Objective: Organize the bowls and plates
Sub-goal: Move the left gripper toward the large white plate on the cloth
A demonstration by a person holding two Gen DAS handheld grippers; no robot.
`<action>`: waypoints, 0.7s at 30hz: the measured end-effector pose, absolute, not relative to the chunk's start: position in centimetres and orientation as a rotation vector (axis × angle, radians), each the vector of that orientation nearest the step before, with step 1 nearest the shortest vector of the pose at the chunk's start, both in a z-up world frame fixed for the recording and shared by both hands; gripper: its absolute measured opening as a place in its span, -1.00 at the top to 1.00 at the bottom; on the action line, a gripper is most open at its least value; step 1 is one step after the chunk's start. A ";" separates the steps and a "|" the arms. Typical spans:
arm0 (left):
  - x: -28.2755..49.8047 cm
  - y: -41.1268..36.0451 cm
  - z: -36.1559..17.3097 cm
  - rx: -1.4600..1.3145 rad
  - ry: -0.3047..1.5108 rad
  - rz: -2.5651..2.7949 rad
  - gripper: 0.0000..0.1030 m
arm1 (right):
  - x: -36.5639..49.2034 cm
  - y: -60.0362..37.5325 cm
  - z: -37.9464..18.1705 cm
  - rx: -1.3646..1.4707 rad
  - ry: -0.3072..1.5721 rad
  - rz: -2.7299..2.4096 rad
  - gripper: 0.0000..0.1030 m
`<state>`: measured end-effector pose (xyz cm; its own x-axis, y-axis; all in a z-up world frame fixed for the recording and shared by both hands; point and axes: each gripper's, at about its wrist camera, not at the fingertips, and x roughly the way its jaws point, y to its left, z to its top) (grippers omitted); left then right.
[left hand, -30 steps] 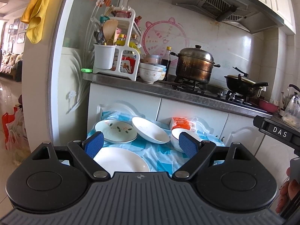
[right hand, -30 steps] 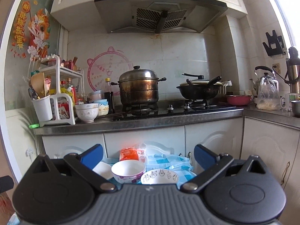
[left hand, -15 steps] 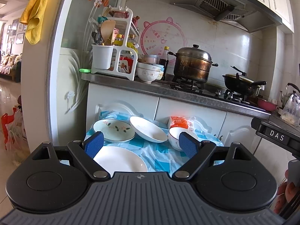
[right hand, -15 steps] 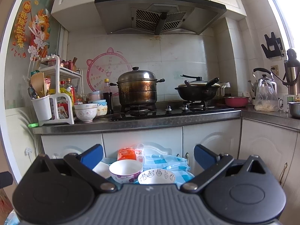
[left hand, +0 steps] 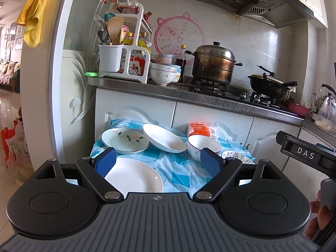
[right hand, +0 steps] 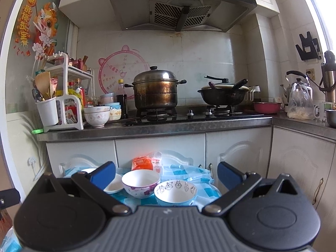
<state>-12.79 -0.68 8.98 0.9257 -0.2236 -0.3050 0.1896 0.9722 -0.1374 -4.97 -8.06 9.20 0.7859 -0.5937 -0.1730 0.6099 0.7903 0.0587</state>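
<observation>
Both tongs wide, empty: left tongs (left hand: 158,160) over white plate (left hand: 134,177); right tongs (right hand: 164,175) over cartoon bowl (right hand: 175,191).

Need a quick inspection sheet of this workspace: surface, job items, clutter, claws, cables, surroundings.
Surface: small table under a blue checked cloth, in front of the white cabinets.
Job's things: plain white plate nearest; floral plate; white dish tilted, leaning on the floral plate; purple-patterned bowl; cartoon bowl.
Clutter: orange packet at the table's back.
Claws: left claw open, empty; right claw open, empty.
Cables: nothing seen.
Surroundings: steamer pot and wok on the stove; rack with utensils.
</observation>
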 end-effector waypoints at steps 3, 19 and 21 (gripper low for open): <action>-12.7 -0.8 8.8 -0.100 0.330 -0.211 -1.00 | -4.9 -8.0 9.1 0.114 0.154 -0.645 -0.98; -9.5 -1.9 6.1 -0.072 0.415 -0.195 -1.00 | -4.3 -8.4 6.8 0.152 0.182 -0.535 -0.98; -9.1 -1.8 5.5 -0.067 0.429 -0.189 -1.00 | -3.9 -8.4 6.3 0.160 0.192 -0.506 -0.98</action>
<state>-9.12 -1.81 5.54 0.8921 -0.1965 -0.4069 0.1683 0.9802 -0.1045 -3.93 -8.45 6.30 0.8573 -0.4646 -0.2218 0.4947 0.8628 0.1047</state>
